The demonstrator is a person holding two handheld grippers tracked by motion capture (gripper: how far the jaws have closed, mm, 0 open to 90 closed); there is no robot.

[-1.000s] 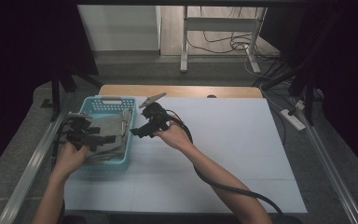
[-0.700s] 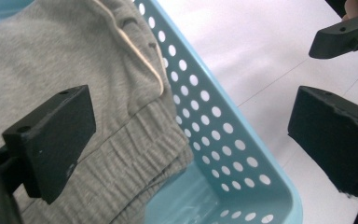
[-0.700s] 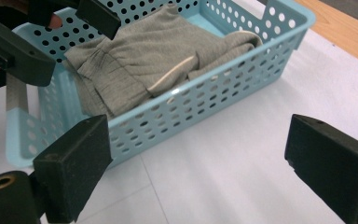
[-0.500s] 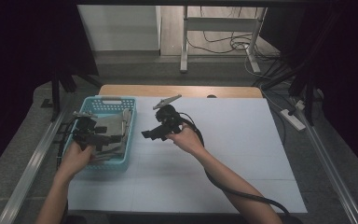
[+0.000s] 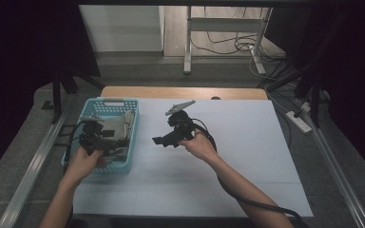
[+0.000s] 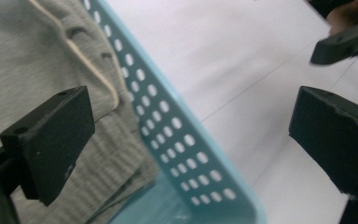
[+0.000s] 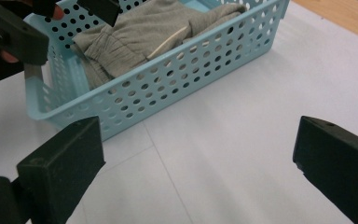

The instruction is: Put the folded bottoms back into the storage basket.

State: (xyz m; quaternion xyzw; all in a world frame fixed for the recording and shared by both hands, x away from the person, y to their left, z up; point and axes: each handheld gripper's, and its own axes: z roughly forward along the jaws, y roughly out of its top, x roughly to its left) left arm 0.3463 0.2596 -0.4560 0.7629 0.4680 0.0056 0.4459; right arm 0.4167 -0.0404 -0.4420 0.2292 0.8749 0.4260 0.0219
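left tongs (image 5: pixel 116 142): jaws wide apart, holding nothing, hanging over the basket's near half

right tongs (image 5: pixel 160 140): jaws just opened further, nothing between them, over bare table at 3 o'clock of the basket

clothes: grey folded knit garment (image 7: pixel 144 32) sits in the light-blue perforated plastic basket (image 7: pixel 177 81)

progress: looks early, garment ungrabbed

left to do: probably lifting it onto the white table (image 5: pixel 228 156)

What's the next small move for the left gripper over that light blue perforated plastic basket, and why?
Probably lower the left gripper onto the folded grey cloth with a cream drawstring and close on it. Its jaws stand wide apart with nothing between them, straddling the light blue perforated plastic basket's wall, one jaw above the cloth. The right gripper, its jaws just opened wider and empty, is over the white table, apart from the basket.
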